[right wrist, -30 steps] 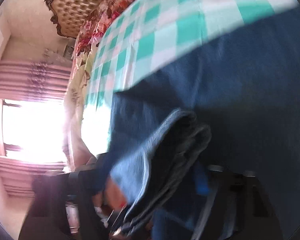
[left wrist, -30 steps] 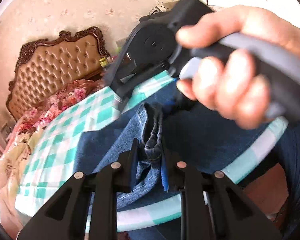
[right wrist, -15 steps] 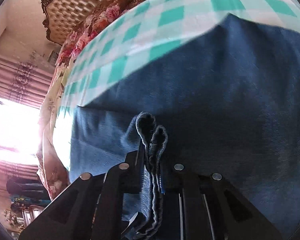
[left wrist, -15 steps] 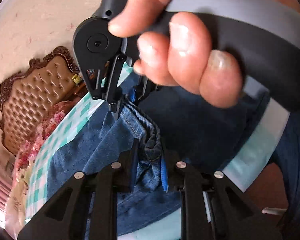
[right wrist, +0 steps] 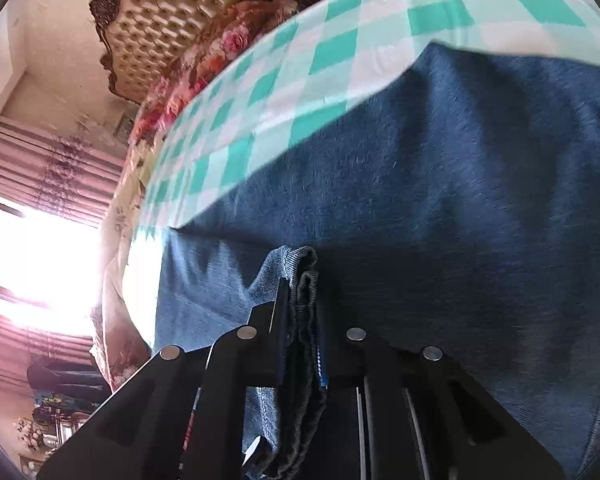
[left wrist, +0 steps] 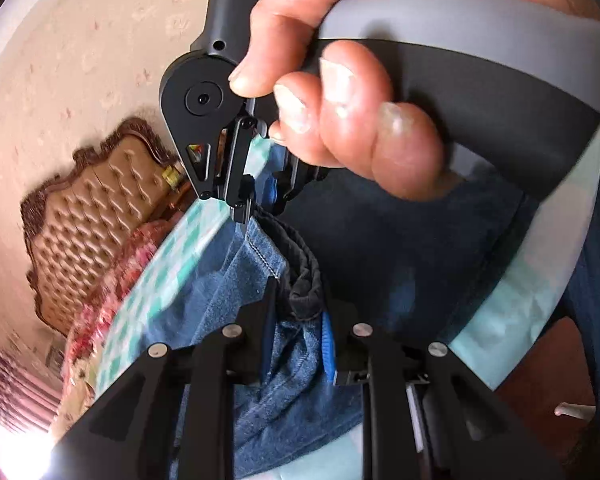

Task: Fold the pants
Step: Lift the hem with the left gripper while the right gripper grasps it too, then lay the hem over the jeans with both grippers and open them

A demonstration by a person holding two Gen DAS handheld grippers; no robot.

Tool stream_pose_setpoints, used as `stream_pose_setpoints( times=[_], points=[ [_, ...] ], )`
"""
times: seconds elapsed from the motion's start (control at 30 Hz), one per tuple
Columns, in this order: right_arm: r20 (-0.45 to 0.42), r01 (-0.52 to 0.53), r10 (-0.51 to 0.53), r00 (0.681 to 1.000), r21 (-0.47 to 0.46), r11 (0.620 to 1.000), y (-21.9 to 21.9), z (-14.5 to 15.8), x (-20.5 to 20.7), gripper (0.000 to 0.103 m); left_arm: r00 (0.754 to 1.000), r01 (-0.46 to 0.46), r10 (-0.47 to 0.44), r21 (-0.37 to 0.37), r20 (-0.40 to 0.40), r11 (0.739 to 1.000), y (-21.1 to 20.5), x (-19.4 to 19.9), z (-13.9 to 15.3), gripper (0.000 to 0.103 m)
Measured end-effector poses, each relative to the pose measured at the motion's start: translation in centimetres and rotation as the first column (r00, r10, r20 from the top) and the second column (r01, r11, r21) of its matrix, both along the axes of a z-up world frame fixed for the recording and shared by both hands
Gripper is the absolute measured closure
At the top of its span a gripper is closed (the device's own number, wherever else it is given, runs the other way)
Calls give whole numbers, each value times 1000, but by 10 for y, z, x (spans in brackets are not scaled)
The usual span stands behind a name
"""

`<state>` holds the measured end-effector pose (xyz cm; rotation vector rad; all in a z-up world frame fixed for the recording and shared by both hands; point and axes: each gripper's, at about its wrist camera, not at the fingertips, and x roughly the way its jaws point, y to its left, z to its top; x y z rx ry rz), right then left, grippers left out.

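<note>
Blue denim pants (right wrist: 440, 208) lie across a green-and-white checked bed cover (right wrist: 340, 52). In the left wrist view my left gripper (left wrist: 298, 312) is shut on a bunched hem of the pants (left wrist: 260, 280), lifted a little off the cover. Straight ahead of it a person's hand (left wrist: 340, 112) holds my right gripper (left wrist: 262, 208), whose jaws pinch the same denim edge. In the right wrist view my right gripper (right wrist: 300, 312) has its jaws closing on a folded denim hem (right wrist: 306, 280), which they squeeze thin.
A tufted brown headboard (left wrist: 96, 216) and a floral quilt (right wrist: 204, 56) stand at the far end of the bed. Pink curtains and a bright window (right wrist: 32, 264) are at the left. The bed's near edge (left wrist: 532, 288) curves at the right of the left wrist view.
Both grippers have carried the denim edge across the bed, and the right gripper now looms closer in the left wrist view. The fabric in the right jaws is squeezed narrower than before.
</note>
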<state>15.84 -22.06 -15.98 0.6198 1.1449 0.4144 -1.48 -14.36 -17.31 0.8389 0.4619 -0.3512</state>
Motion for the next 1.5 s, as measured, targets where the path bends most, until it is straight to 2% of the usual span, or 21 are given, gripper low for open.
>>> stream_pose_setpoints(
  times=[0.23,0.37,0.43,0.5,0.57,0.63,0.7,0.77,0.8,0.9,0.97,1.07,1.1,1.17,1.23,1.3,1.33,1.37,1.4,1.43,1.5],
  points=[
    [16,29,-29,999,-25,999,-18,0,-5,92,1000,26,-26,0,-1,1000,-19,-9,-5,84],
    [-5,18,-18,1000,-58,998,-16,-11,-5,92,998,15,-15,-2,-57,1000,-21,-11,-11,80],
    [-13,17,-18,1000,-48,999,-19,-11,-5,92,995,31,-36,-53,-97,998,-18,-20,-6,72],
    [-14,11,-12,1000,-67,998,-20,-10,-6,90,980,30,-64,-174,-190,984,-8,-23,6,68],
    [1,23,-23,1000,-122,992,-21,-2,-10,84,954,25,-118,-318,-275,948,8,-31,23,66],
    [28,65,-60,998,-201,978,-24,8,-15,67,948,10,-143,-422,-284,907,26,-36,40,65],
    [78,103,-84,993,-276,956,-25,22,-23,66,952,-73,-93,-514,-290,854,48,-25,53,67],
    [129,104,-67,989,-302,948,-18,35,-30,66,949,-204,17,-572,-315,794,70,-2,58,80],
    [163,88,-32,986,-345,935,-6,43,-36,66,936,-293,107,-573,-336,765,82,14,55,90],
    [207,27,74,976,-446,895,30,47,-48,66,890,-414,199,-544,-409,730,99,42,37,92],
    [185,-11,122,975,-508,861,49,33,-53,66,839,-461,203,-460,-505,759,96,46,12,92],
    [131,-12,104,986,-567,824,51,11,-57,66,837,-447,161,-484,-523,752,107,25,11,91],
    [154,3,110,982,-593,805,51,8,-62,66,838,-457,156,-515,-523,725,121,18,16,91],
    [159,10,116,981,-630,777,52,4,-68,66,847,-490,228,-539,-480,685,144,9,24,89],
    [169,20,111,979,-628,778,49,1,-72,65,819,-563,340,-530,-463,634,183,17,22,89],
    [172,23,115,978,-645,764,49,1,-74,61,753,-649,427,-459,-501,606,223,35,9,90],
    [172,28,113,979,-658,753,50,1,-76,57,749,-654,413,-481,-518,584,238,33,9,98],
    [175,36,113,978,-675,737,52,2,-78,55,751,-654,413,-489,-516,577,246,29,11,98],
    [185,44,119,976,-695,718,54,2,-80,51,753,-653,432,-482,-497,583,251,26,15,95],
    [192,51,122,974,-706,707,56,2,-81,50,753,-657,478,-470,-452,590,258,26,23,78],
    [190,57,108,976,-701,711,55,2,-80,49,788,-615,483,-533,-381,582,270,33,39,61]
  ],
)
